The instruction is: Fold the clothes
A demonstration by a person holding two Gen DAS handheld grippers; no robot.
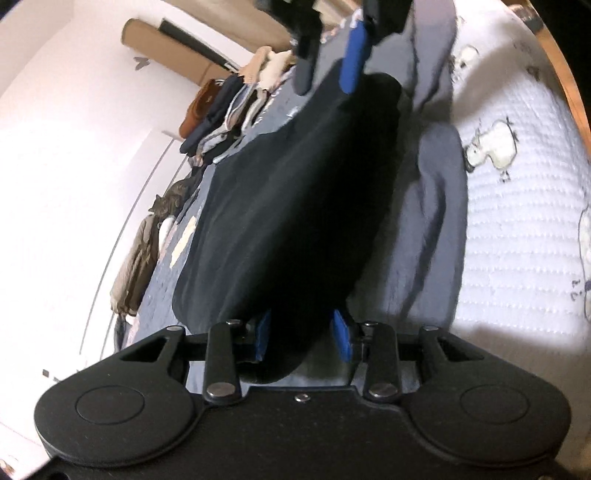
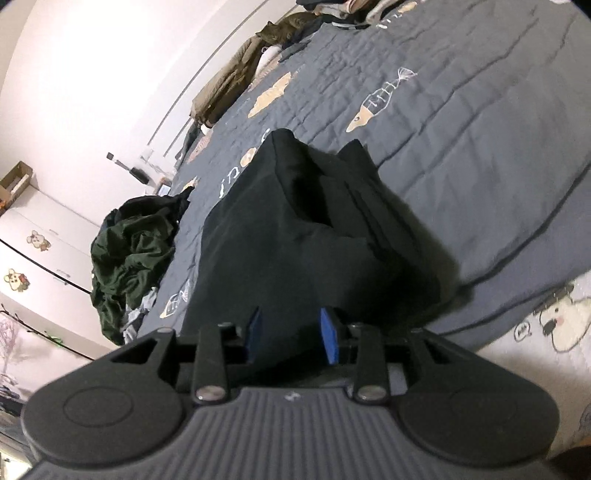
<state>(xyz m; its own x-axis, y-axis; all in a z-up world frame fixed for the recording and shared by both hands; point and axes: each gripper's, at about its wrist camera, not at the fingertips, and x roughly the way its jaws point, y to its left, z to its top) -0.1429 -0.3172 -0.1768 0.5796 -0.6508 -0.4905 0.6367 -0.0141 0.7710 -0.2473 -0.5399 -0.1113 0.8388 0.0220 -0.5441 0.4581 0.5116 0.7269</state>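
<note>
The left gripper [image 1: 303,338] has a black piece of clothing [image 1: 288,206] between its two blue pads [image 1: 341,334]. The pads press on the cloth from both sides, so it is pinching the cloth. The cloth stretches away from it toward the far side, over a gray blanket with fish pictures [image 1: 166,280].

At the far end of the same view, the right gripper [image 1: 328,70] shows, with one blue finger and one dark finger, holding the other end of the cloth.

In the right wrist view, the right gripper [image 2: 291,338] also pinches the black piece of clothing [image 2: 295,236] between its blue pads [image 2: 328,339]. The cloth rises in a bunched heap in front of it, above the gray blanket with fish pictures [image 2: 461,129].

To the left lies a dark green pile of clothes [image 2: 129,254] on the blanket. Far away, by the white wall [image 2: 92,74], a cat [image 2: 288,27] sits near a brown jacket [image 2: 229,85]. A row of folded clothes [image 1: 229,107] lies along the far left of the bed in the left wrist view. A white quilt with cartoon animals [image 1: 517,221] is on the right.
</note>
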